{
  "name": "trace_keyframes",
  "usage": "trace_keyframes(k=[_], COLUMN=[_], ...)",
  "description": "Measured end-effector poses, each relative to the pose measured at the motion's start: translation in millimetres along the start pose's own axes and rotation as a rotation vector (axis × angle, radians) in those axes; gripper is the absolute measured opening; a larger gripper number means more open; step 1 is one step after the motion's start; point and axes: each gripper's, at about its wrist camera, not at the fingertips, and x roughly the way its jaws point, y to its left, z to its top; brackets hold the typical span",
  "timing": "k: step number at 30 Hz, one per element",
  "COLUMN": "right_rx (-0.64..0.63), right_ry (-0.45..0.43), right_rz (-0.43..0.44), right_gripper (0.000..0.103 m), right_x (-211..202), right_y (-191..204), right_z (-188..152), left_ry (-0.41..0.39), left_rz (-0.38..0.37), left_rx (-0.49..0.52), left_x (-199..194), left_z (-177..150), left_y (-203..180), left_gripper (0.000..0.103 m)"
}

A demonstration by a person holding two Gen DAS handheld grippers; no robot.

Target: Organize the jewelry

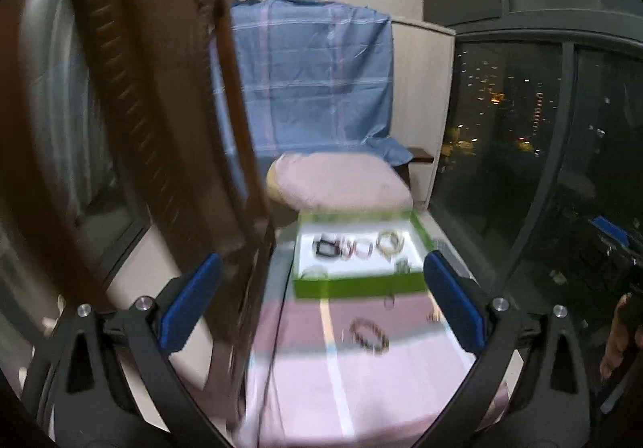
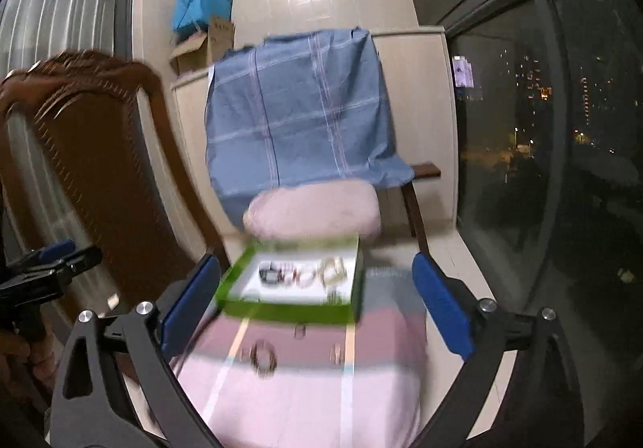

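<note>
You are working with two matching tools, the left gripper (image 1: 321,299) and right gripper (image 2: 317,301), each showing black curved arms, blue flat pads (image 1: 189,307) and round silver screws (image 1: 144,303) at the joints.

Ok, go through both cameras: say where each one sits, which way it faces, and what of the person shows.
Left wrist: on the left gripper, facing the green tray on the pink cloth; jaws open, a hand at the right edge.
Right wrist: on the right gripper, facing the same tray; jaws open, the other gripper at the left edge.
Shared: tray, cloth, blue drape.
</note>
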Motion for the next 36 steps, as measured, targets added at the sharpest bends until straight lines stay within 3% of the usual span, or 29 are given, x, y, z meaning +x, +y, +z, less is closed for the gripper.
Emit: trace_keyframes(k=[4,7,10,14,23,36], right_rx=[-0.042,-0.047,-0.038,-0.047,-0.050,-0.044], right_ry=[0.072,0.118,0.167,0.167,0.127,0.115], right_rz=[-0.010,-0.016,-0.004,-0.009,-0.007,-0.004], right_gripper=[0.094,0.094,0.094,0.094,0.094,0.094], right_x=[-28,-38,-44,-59,-83,-88], right_y=[21,32,40,48,50,47], right_z=[-39,-61,-76,-82,-79,-78], left_ry=[0.089,0.137,0.168,0.211,0.185,0.174], left_rz=[-0.007,-0.006,-0.005,-0.055,-0.054,-0.058], left_rx=[-0.068,-0.056,-0.058,-0.082,-0.045,-0.025], left_x=[-22,-25,-29,-34,-50,-55], left_z=[-39,-61,-76,-85,-90,-90], left_y=[-5,-13,-17,-20,-33,-39], left_gripper=[0.099,0.099,0.099,0.099,0.099,0.099])
